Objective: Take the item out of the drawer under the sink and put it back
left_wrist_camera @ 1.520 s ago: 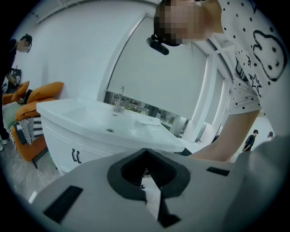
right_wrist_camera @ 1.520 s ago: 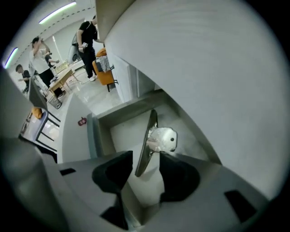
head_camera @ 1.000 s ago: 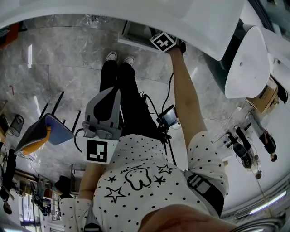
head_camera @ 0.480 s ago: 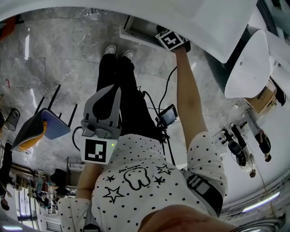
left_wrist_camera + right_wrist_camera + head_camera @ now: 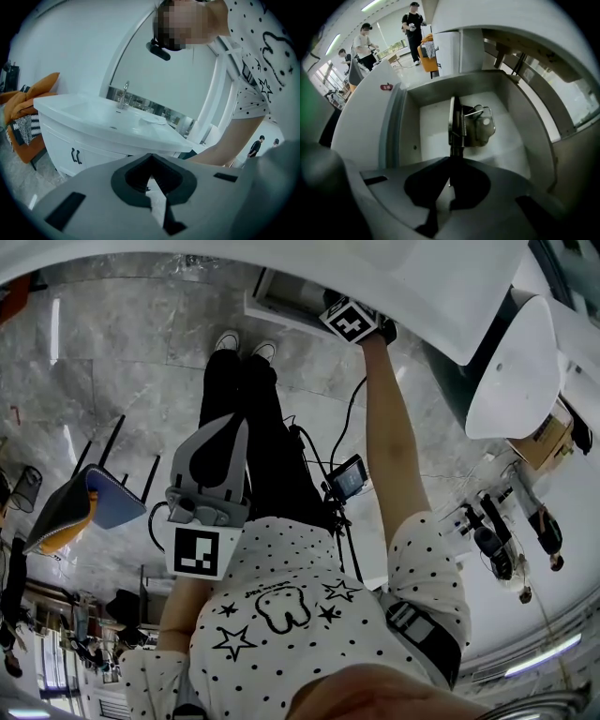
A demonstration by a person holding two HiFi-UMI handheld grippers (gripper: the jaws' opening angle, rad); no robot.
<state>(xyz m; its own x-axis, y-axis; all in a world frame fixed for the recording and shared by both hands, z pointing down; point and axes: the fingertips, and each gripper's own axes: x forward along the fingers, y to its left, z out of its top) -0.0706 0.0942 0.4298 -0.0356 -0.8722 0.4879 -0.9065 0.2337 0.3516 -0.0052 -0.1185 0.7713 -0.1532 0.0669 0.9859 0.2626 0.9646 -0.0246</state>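
Observation:
The drawer (image 5: 429, 126) under the white sink (image 5: 422, 277) stands pulled out. My right gripper (image 5: 453, 102) points straight down into it. Its jaws have just been closing and are shut on the left edge of a small grey metal item (image 5: 483, 129) with a wire loop, which lies on the drawer floor. In the head view only the marker cube of the right gripper (image 5: 349, 320) shows at the drawer (image 5: 281, 298). My left gripper (image 5: 242, 429) hangs in front of the person's waist, shut and empty, aimed toward the sink (image 5: 108, 117).
Two dark handles mark the cabinet doors (image 5: 75, 155) below the sink. A white oval fixture (image 5: 511, 371) stands to the right. A chair with orange cloth (image 5: 84, 512) is on the left. Several people (image 5: 412, 21) stand far off. A small device (image 5: 349, 479) hangs at the person's waist.
The head view has shifted a little. The right gripper's cube stays at the drawer and the left gripper stays by the waist.

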